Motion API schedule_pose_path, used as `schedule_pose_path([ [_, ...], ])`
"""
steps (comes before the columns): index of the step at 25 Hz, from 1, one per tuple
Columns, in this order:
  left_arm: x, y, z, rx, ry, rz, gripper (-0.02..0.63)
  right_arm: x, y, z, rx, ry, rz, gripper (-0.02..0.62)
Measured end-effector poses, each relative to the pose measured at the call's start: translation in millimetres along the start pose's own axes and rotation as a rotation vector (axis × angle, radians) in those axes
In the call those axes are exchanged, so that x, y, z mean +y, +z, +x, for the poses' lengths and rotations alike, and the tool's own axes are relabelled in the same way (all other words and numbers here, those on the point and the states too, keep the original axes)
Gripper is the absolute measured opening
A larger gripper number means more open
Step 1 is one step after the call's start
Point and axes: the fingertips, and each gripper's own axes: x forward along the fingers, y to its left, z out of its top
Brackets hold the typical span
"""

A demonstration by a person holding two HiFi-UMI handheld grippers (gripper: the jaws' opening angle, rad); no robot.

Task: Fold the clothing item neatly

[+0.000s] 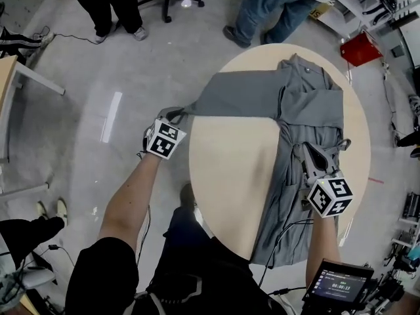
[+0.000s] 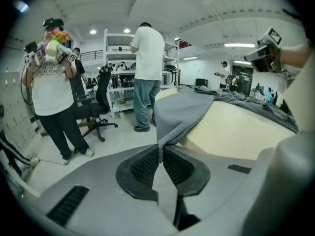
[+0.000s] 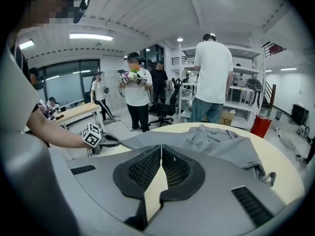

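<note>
Shirt (image 1: 308,110), soft grey, sleeve (image 1: 230,97) pinched in left gripper's (image 1: 176,115) jaws; right gripper's (image 1: 310,151) jaws clenched empty.

It looks like a robotics lab to me. There's metal shelving (image 2: 114,68) loaded with gear, a rolling office chair (image 2: 100,101), and a cable (image 1: 72,38) trailing across the grey floor (image 1: 131,64).

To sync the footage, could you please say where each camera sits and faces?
Head view: on the head, steeply down at table, garment; both forearms, left claw, right claw show.
Left gripper view: on left claw, facing across the table; jaws pinch the sleeve.
Right gripper view: on right claw, facing across the garment; jaws shut, empty.
Shared: each gripper view shows the other claw.
</note>
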Motion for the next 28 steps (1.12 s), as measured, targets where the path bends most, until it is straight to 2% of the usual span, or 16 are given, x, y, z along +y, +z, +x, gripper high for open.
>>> schedule_pose_path([
  [4,19,47,-23,-0.023,0.072,0.165,0.026,-16,10,-22,-0.056,-0.017,0.017,0.011],
  [9,28,111,-34,-0.056,0.172,0.239,0.026,-56,3,-49,-0.117,-0.015,0.049,0.011],
  [12,3,157,-41,-0.060,0.224,0.299,0.026,-97,-6,-71,-0.141,-0.001,0.056,0.011],
  [16,-33,232,-50,-0.067,0.320,0.441,0.026,-146,-19,-109,-0.161,0.027,0.066,0.011],
  [18,-47,262,-46,-0.067,0.356,0.482,0.026,-165,-24,-122,-0.161,0.034,0.062,0.011],
  [20,-63,287,-33,-0.071,0.363,0.496,0.026,-183,-31,-131,-0.154,0.026,0.059,0.011],
  [23,-91,322,-7,-0.101,0.327,0.548,0.026,-206,-44,-141,-0.141,-0.009,0.068,0.011],
  [28,-161,386,51,-0.131,0.278,0.749,0.026,-238,-58,-161,-0.173,-0.051,0.103,0.011],
])
